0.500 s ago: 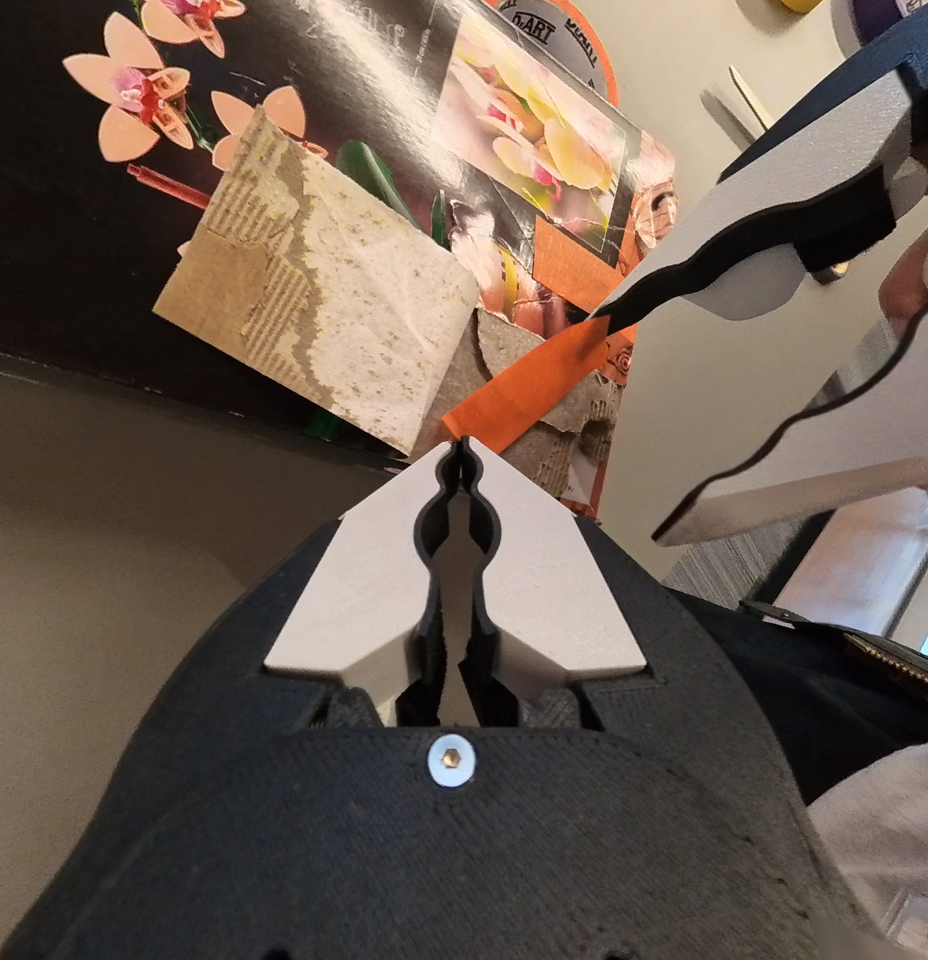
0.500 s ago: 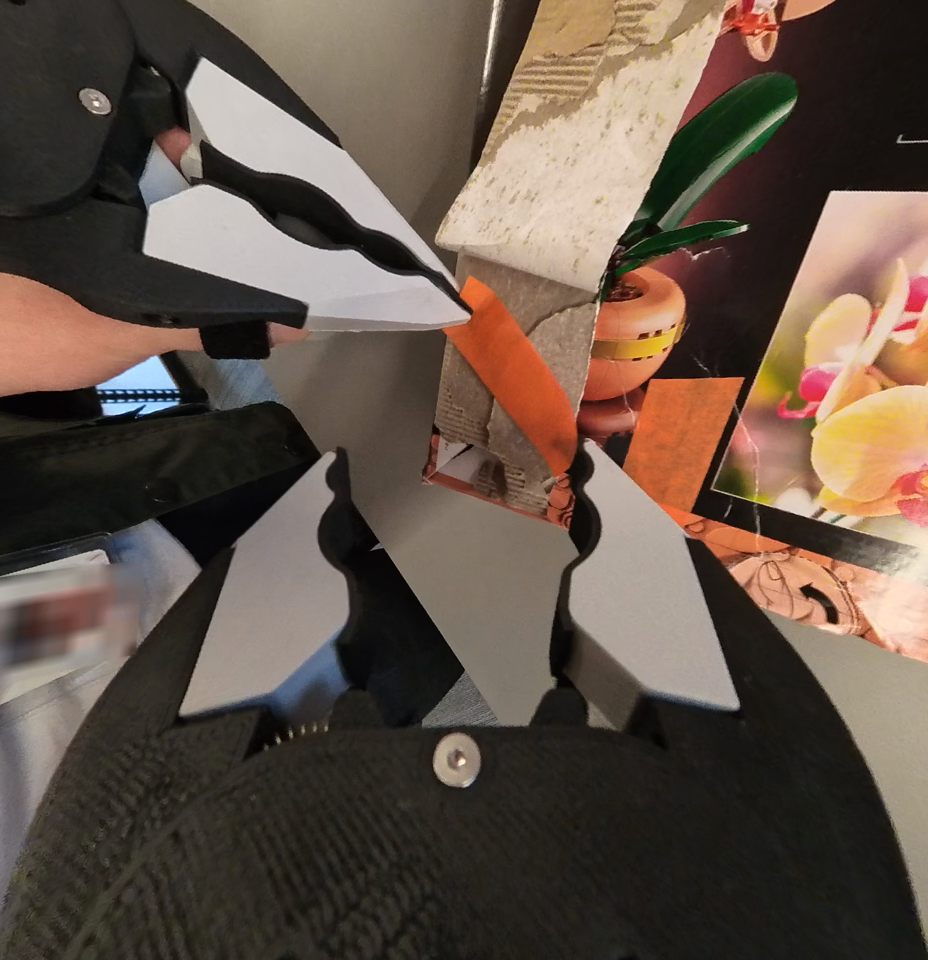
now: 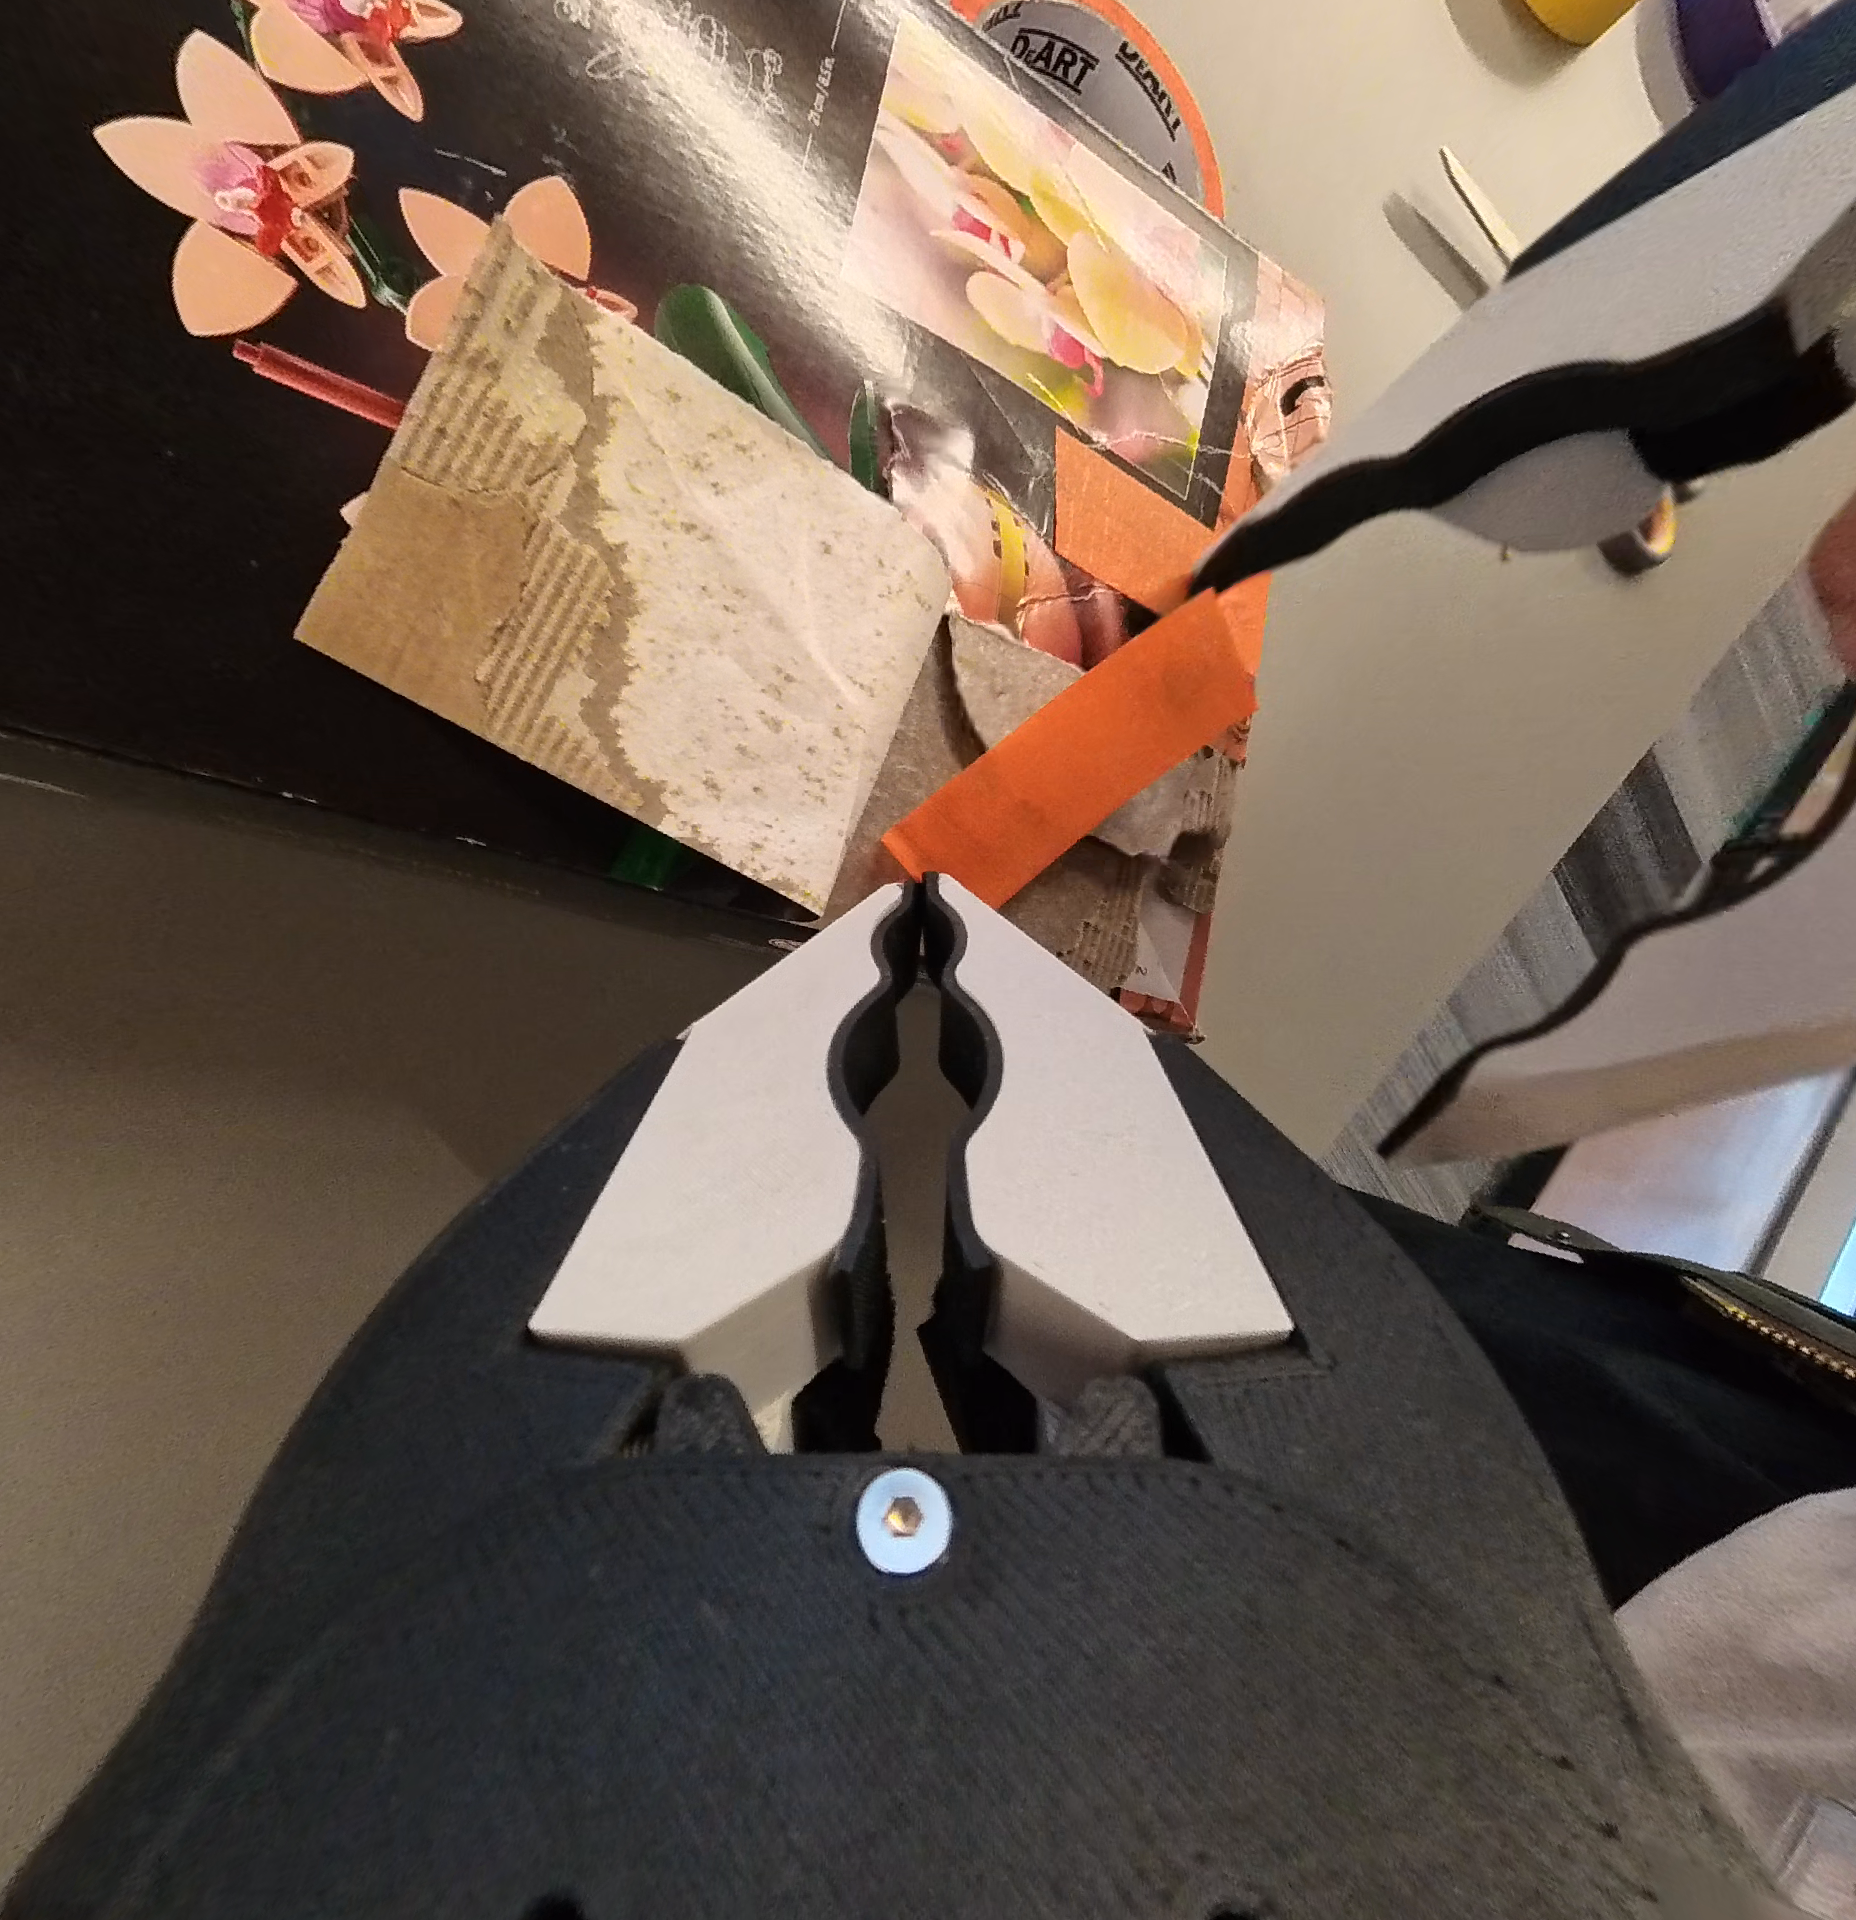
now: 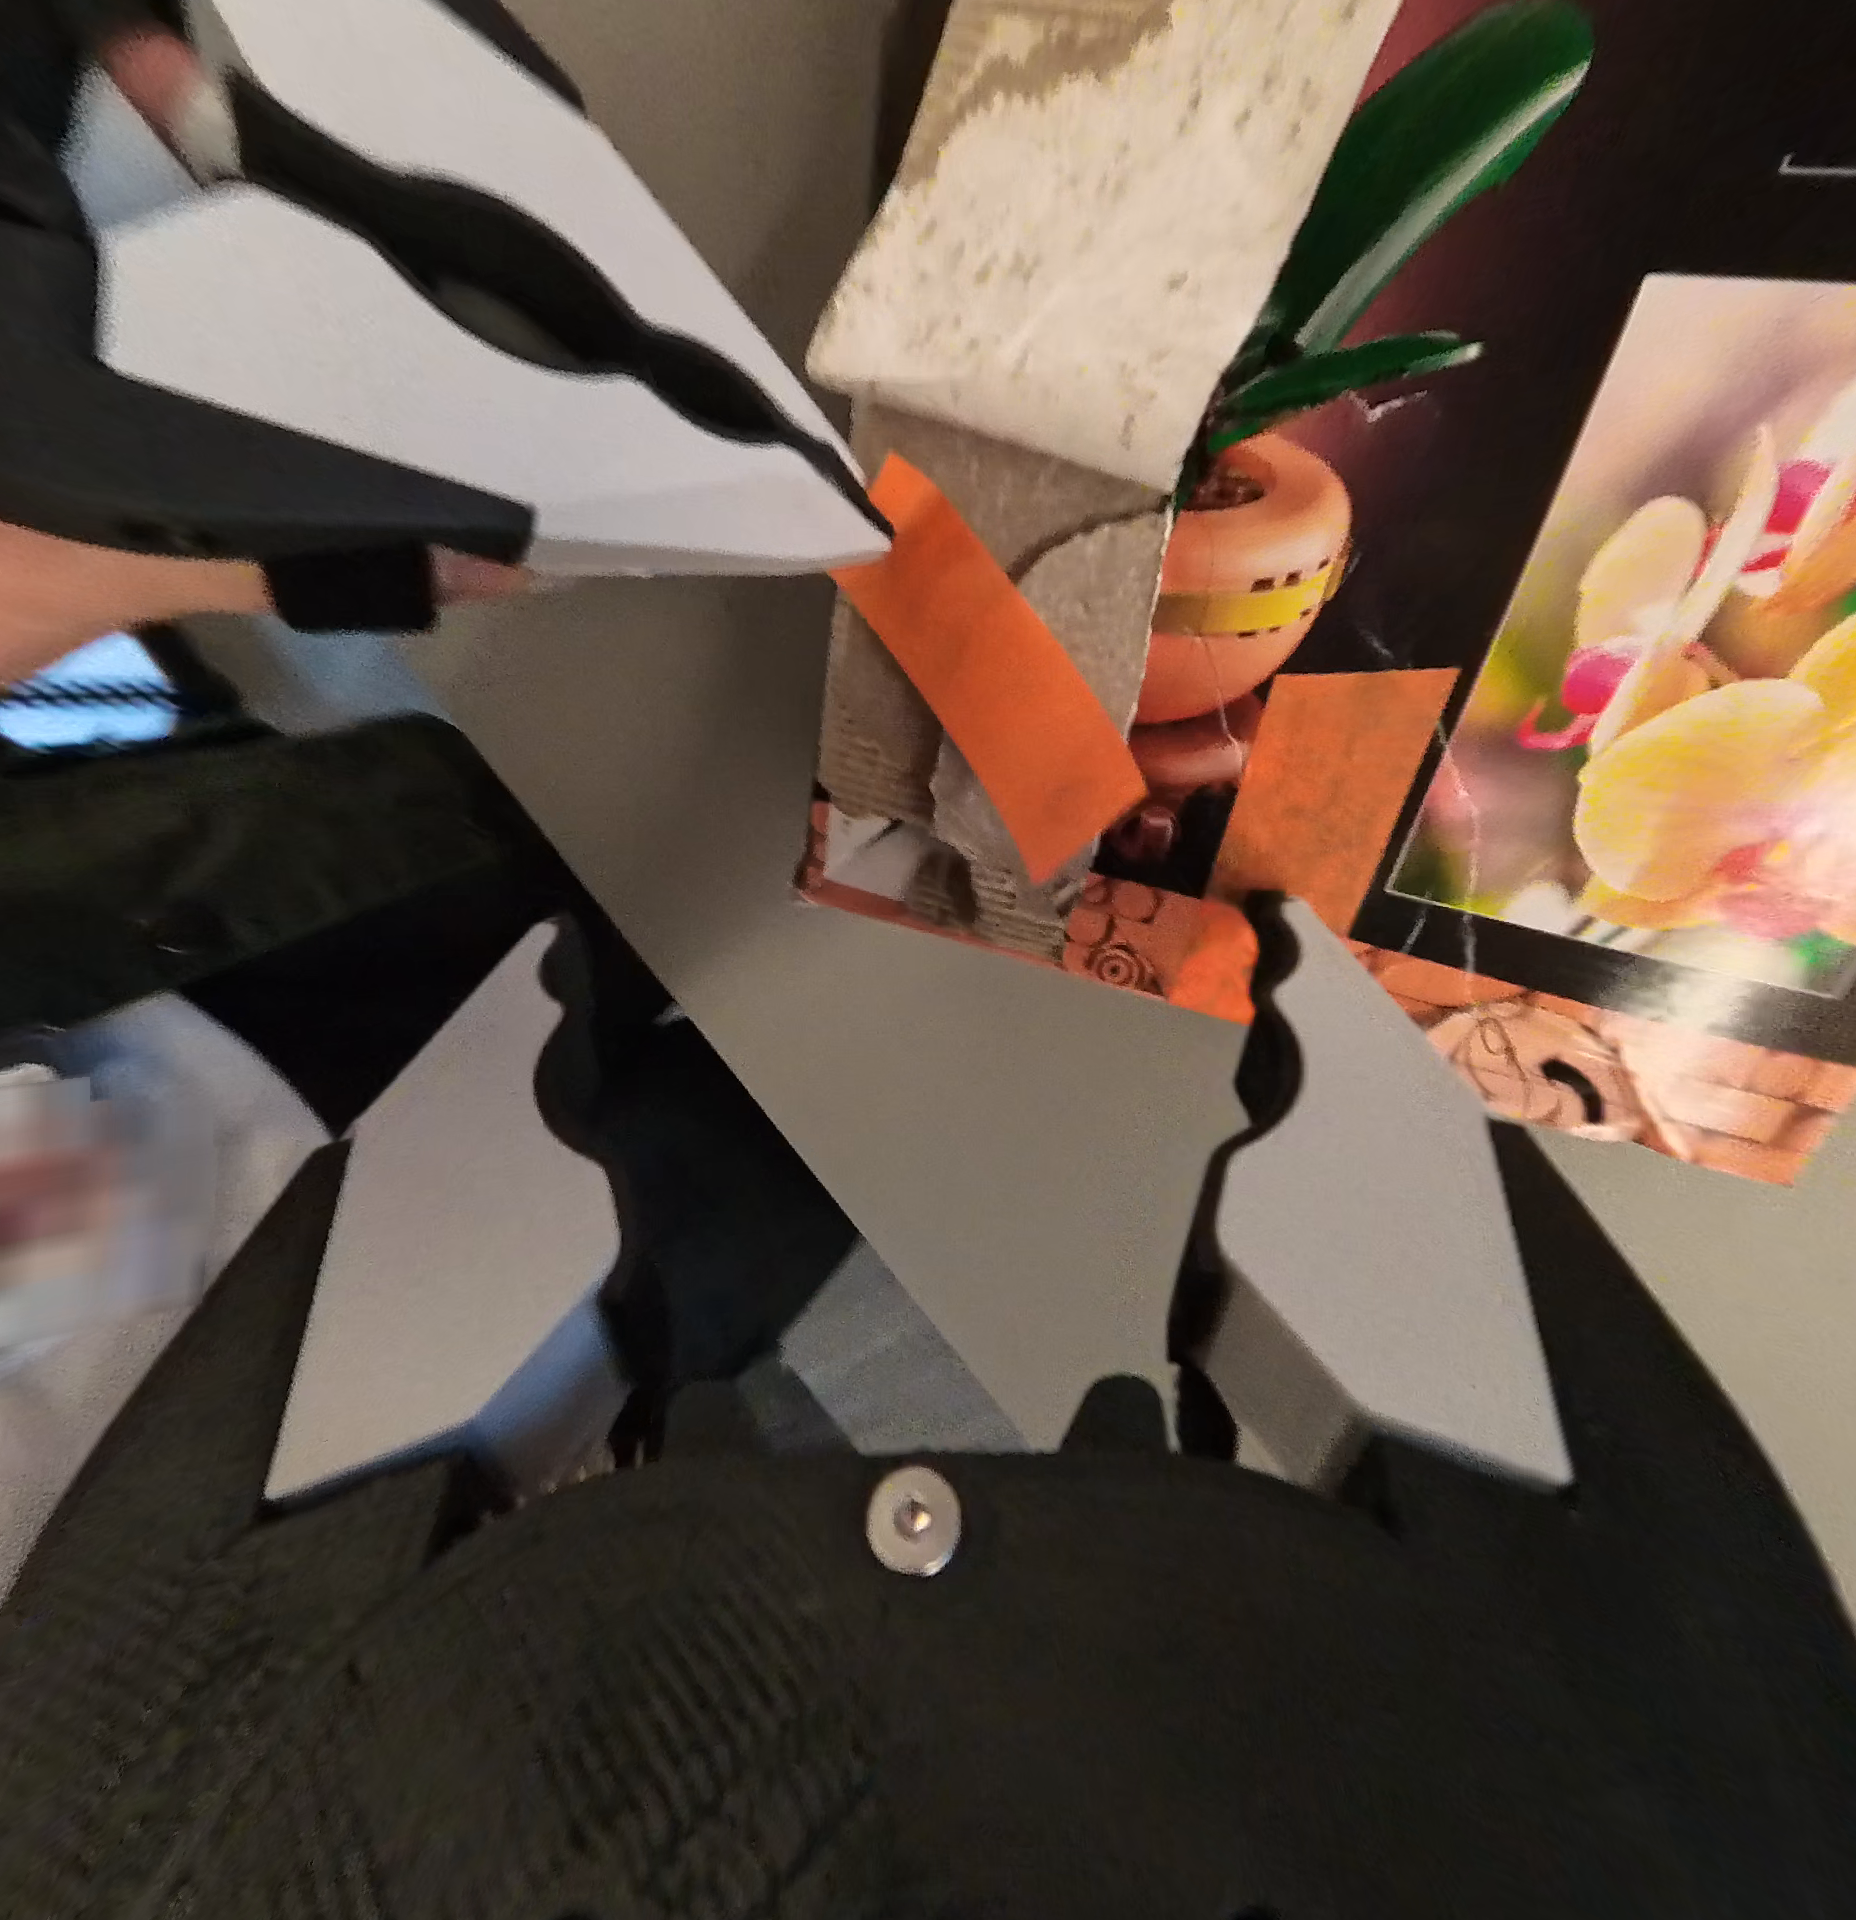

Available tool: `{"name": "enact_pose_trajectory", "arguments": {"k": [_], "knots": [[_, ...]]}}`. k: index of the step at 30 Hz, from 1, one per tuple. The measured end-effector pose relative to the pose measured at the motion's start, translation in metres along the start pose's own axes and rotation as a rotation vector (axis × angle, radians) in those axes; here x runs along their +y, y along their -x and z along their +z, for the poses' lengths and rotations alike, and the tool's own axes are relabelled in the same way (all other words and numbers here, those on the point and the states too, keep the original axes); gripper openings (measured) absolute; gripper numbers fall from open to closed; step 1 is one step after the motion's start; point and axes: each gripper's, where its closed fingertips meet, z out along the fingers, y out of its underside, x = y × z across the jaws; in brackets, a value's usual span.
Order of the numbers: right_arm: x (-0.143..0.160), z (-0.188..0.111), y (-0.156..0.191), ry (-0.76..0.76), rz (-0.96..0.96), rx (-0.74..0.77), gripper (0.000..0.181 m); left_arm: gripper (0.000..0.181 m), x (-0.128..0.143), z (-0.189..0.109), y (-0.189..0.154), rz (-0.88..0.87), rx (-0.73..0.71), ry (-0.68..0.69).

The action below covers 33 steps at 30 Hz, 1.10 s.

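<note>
The left gripper [image 3: 924, 883] is pressing its fingers together on the very corner of the orange tape strip [image 3: 1080, 748]. The bite looks thin. From those tips the strip is running forward and to the right across the torn cardboard flap [image 3: 643, 623] of the flower-printed box [image 3: 695, 156].

The right gripper [image 4: 913, 925] is holding its fingers spread wide. In the left wrist view one of its tips is touching the strip's far end, and the other finger is hanging well apart, over the bench [image 3: 228, 1143].

With so little tape between the left fingers, the corner could slip out under any pull. The strip could also tear, or lift more paper skin off the already ragged flap. It could fold back and stick to itself or to a finger. The right wrist view is blurred, so it is hard to judge how much of the strip is stuck down.

Beyond the strip, a second orange patch [image 4: 1329, 779] is lying flat on the box face, just beside the right gripper's right-hand finger. The raised flap is crowding the space left of the left fingers. A tape roll [image 3: 1111, 83] is peeking out from behind the box.
</note>
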Motion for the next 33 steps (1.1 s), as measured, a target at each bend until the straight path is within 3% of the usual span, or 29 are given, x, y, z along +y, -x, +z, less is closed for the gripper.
{"name": "enact_pose_trajectory", "arguments": {"k": [3,5,8,10,13,15,18,22,33], "knots": [[0.003,0.001,0.0,0.027,-0.05,0.037,0.13,0.0,0.0,0.0,0.0,-0.002,0.001,-0.001],[0.001,-0.004,0.004,-0.01,-0.037,0.014,0.116,0.0,0.0,0.0,0.0,-0.011,0.006,-0.004],[-0.009,-0.021,0.016,-0.157,0.014,-0.098,0.058,0.0,0.0,0.0,0.0,-0.024,0.011,-0.011],[-0.023,-0.041,0.025,-0.313,0.018,-0.187,0.0,0.0,0.0,0.0,0.0,-0.02,0.009,-0.012],[-0.046,-0.065,0.021,-0.547,0.043,-0.199,0.0,0.0,0.0,0.0,0.0,-0.017,0.005,-0.012],[-0.054,-0.061,0.021,-0.589,0.123,-0.266,0.0,0.0,-0.001,0.001,0.0,-0.016,0.005,-0.012],[-0.048,-0.031,0.014,-0.501,0.351,-0.391,0.0,0.0,-0.001,0.001,0.0,-0.012,0.002,-0.012],[-0.043,-0.013,-0.004,-0.495,0.53,-0.441,0.0,0.0,0.0,0.001,0.0,-0.011,0.0,-0.012],[-0.035,0.005,-0.024,-0.493,0.65,-0.498,0.0,0.0,0.0,0.002,-0.001,-0.011,-0.002,-0.017]]}}
